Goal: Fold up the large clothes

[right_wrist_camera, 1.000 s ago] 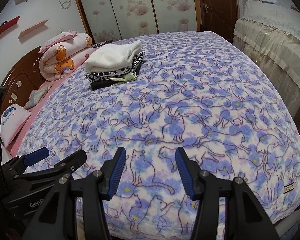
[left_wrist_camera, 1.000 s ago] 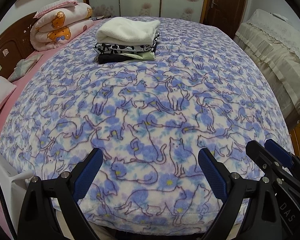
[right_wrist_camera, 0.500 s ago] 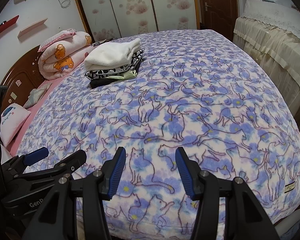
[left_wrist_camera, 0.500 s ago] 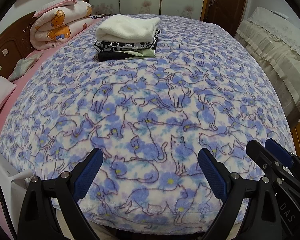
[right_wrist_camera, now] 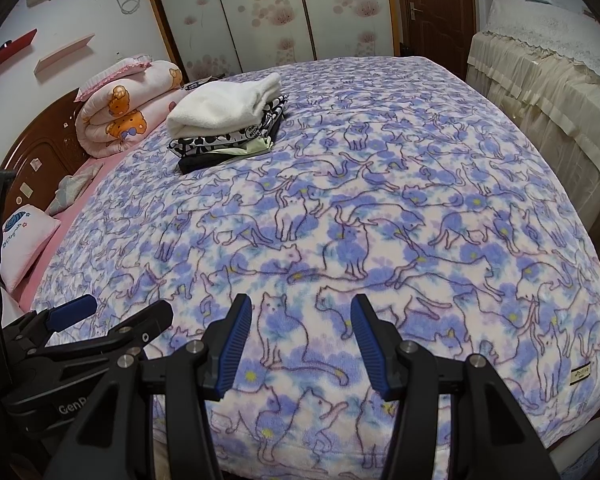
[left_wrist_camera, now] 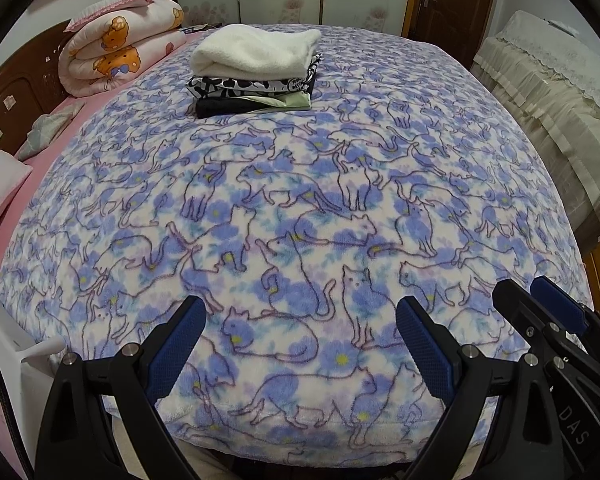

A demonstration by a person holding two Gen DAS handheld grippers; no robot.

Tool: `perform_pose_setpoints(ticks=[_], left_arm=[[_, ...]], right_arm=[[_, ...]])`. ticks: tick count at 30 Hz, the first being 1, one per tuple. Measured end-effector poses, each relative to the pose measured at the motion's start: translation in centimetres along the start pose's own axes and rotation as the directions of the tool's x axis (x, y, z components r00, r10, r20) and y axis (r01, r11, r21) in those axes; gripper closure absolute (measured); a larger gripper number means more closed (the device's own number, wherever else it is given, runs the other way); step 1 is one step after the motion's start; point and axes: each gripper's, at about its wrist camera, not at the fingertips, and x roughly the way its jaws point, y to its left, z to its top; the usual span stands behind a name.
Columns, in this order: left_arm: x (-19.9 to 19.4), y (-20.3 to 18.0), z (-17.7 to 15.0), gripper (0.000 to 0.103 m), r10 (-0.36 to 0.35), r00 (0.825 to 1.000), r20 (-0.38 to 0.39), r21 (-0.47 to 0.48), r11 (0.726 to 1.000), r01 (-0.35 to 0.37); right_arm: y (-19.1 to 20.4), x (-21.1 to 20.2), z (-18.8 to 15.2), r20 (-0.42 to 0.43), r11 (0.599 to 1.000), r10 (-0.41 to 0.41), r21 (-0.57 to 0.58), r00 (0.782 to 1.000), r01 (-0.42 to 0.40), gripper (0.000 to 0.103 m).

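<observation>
Done: folded stack (left_wrist_camera: 256, 74) sits tidy at the bed's far end, white garment (right_wrist_camera: 224, 106) on top.
Left: no unfolded garment in sight.
Left gripper (left_wrist_camera: 300, 344): fingers wide, empty.
Right gripper (right_wrist_camera: 302, 346): partly spread, empty, over the cat blanket (left_wrist_camera: 300, 208).

I can't read the small print on the black-and-white patterned folded garment (left_wrist_camera: 252, 85); lower layers mostly hidden.

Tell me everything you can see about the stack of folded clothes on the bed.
The stack holds four folded pieces: a fluffy white one on top, a black-and-white patterned one under it, then a pale green and a black one at the bottom. Edges are roughly aligned. It rests on the far part of the cat-print blanket, near the rolled quilt, untouched by either gripper.
</observation>
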Motion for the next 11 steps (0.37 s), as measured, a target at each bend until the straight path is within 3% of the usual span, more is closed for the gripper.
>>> perform_pose_setpoints(ticks=[11], left_arm=[[0.14, 0.2, 0.07, 0.008, -0.001, 1.0, -0.005, 0.001, 1.0, 0.001]], right_arm=[[-0.12, 0.04, 0.08, -0.002, 1.0, 0.0, 0.001, 1.0, 0.0, 0.051]])
